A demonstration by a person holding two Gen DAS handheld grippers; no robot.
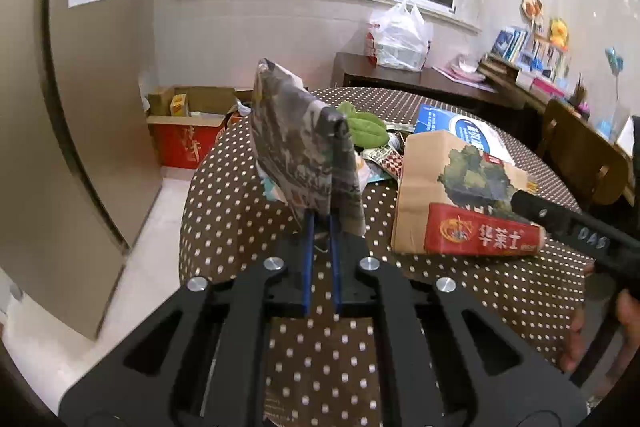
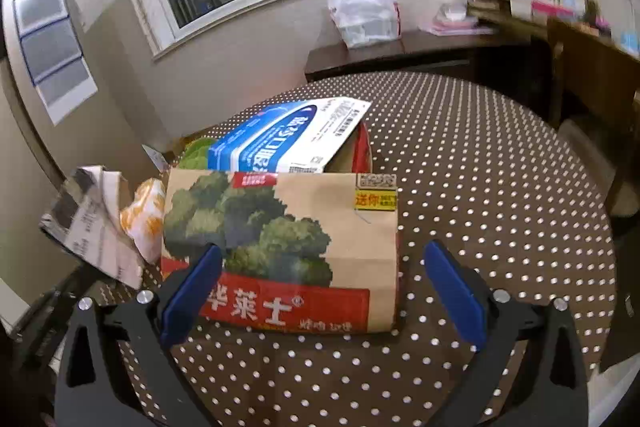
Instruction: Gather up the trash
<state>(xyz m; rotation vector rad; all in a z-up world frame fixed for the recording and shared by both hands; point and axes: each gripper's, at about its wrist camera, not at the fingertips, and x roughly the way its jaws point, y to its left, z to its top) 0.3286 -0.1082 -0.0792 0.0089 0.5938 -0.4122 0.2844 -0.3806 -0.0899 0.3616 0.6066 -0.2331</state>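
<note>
Newspaper: a folded, crumpled newspaper in grey-green print stood upright between the left tongs, lifted above the near left edge of the bench.
Left tongs: closed tight on the lower edge of the paper, blue pads nearly meeting.
Right tongs: the right tongs stood wide open, empty, one pad in front of the bag's lower left corner and the other apart on its right.
Paper bag: a brown paper bag lay flat on the dotted brown cloth, printed with green trees and a red band.
Writing: white characters 华莱士 on the red band; a yellow sticker reading 送你 (the smaller print beneath was too fine to read).
Carton: a blue-and-white carton stuck out of the bag's far end, its lettering upside down and only partly legible.
Other trash: a green wrapper and small packets behind the newspaper, mostly hidden by it.
Hard to make out: the newspaper's print was blurred; an orange-and-white wrapper was half covered by the bag.
Floor: an open red cardboard box stood beyond the bench.
</note>
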